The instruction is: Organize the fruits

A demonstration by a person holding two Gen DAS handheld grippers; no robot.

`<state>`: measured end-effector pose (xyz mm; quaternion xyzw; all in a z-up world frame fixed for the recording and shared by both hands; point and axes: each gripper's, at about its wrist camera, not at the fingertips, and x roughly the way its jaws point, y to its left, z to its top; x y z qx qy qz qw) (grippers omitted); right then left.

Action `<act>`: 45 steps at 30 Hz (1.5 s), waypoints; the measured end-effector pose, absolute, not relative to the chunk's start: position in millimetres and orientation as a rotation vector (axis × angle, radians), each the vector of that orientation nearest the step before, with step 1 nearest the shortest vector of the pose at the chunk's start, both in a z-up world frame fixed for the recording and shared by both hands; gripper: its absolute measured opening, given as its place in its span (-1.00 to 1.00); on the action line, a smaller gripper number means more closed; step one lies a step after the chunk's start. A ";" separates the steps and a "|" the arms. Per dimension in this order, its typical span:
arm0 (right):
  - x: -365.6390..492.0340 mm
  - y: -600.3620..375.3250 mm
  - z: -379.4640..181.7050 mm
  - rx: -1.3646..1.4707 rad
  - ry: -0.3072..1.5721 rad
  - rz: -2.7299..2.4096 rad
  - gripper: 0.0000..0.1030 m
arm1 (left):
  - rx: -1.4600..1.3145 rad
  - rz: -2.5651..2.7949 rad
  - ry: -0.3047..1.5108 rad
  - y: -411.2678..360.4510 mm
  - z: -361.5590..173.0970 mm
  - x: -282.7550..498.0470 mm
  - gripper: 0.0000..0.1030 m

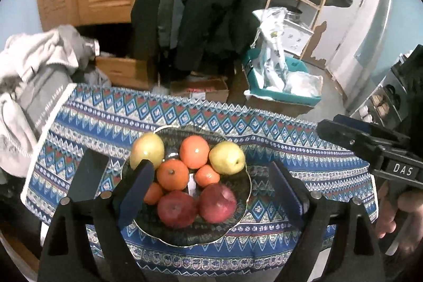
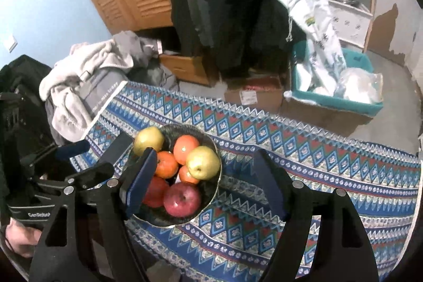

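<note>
On the blue patterned tablecloth [image 1: 264, 139], the dark glass plate [image 1: 238, 218] holds firm, smooth round fruits, best gripped across the middle; the left gripper [image 1: 211, 192] and right gripper [image 2: 206, 181] stand wide, empty.

right gripper [image 2: 205, 183] jaws wide, nothing between; fruit bowl [image 2: 211, 200] near table's [image 2: 317, 176] left edge, full of fruit.

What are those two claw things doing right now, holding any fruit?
Left gripper: jaws open, holding nothing, above the fruit plate.
Right gripper: jaws open, holding nothing.
</note>
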<state>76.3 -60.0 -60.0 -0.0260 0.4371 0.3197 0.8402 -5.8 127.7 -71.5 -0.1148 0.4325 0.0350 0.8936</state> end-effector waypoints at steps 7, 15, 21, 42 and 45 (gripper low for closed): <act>57.7 -75.4 -35.9 -0.086 0.827 0.651 0.58 | -0.215 0.057 0.875 114.6 -57.2 -9.9 0.77; 45.5 -96.1 -20.2 -0.081 0.785 0.618 0.60 | -0.173 0.047 0.806 102.2 -32.6 -22.0 0.98; 37.6 -106.4 -13.9 -0.080 0.757 0.618 0.60 | -0.172 0.026 0.766 93.3 -21.7 -27.4 0.98; 40.3 -120.7 -24.0 -0.071 0.781 0.607 0.60 | -0.129 0.057 0.750 80.5 -14.8 -23.1 0.98; 40.2 -121.2 -23.8 -0.070 0.781 0.609 0.60 | -0.112 0.072 0.742 78.6 -13.6 -24.2 0.98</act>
